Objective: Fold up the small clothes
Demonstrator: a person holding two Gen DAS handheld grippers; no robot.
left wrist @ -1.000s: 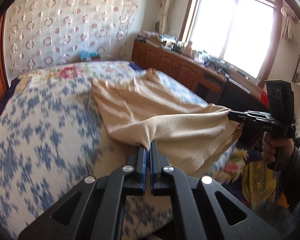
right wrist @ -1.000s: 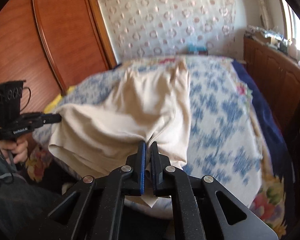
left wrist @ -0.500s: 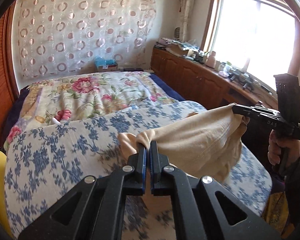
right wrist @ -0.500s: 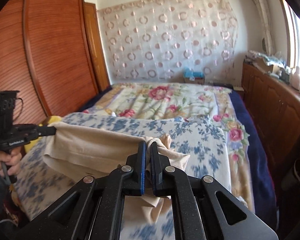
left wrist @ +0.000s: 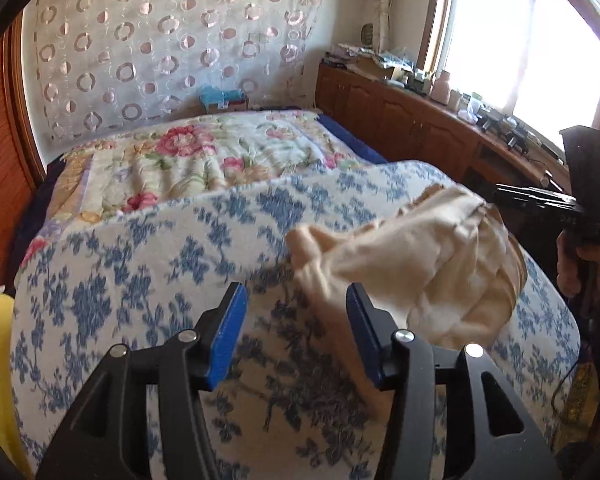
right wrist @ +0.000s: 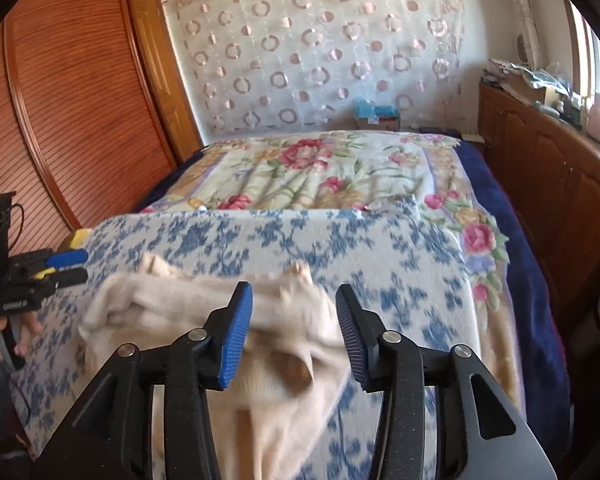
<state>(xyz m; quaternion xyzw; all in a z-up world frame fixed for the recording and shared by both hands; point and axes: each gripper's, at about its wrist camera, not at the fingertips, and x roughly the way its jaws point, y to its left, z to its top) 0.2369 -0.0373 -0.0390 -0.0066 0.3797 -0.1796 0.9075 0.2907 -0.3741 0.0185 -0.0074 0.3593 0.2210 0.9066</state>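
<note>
A beige garment [left wrist: 412, 264] lies bunched on the blue-flowered blanket [left wrist: 148, 264], blurred as if still dropping. It also shows in the right wrist view [right wrist: 204, 312]. My left gripper [left wrist: 296, 320] is open and empty, the cloth just right of its right finger. My right gripper [right wrist: 294, 320] is open, with the garment below and between its fingers, not clamped. The right gripper appears at the right edge of the left wrist view [left wrist: 540, 200]; the left gripper appears at the left edge of the right wrist view [right wrist: 66, 266], open.
A floral quilt [right wrist: 316, 172] covers the far half of the bed. A wooden wardrobe [right wrist: 68, 100] stands on the left. A cluttered wooden cabinet [left wrist: 412, 108] runs under the window. A blue box [right wrist: 376, 114] sits by the curtained wall.
Both grippers held the garment stretched and lifted it forward over the bed. Now both have opened and let go, and the garment has dropped in a bunch on the blanket.
</note>
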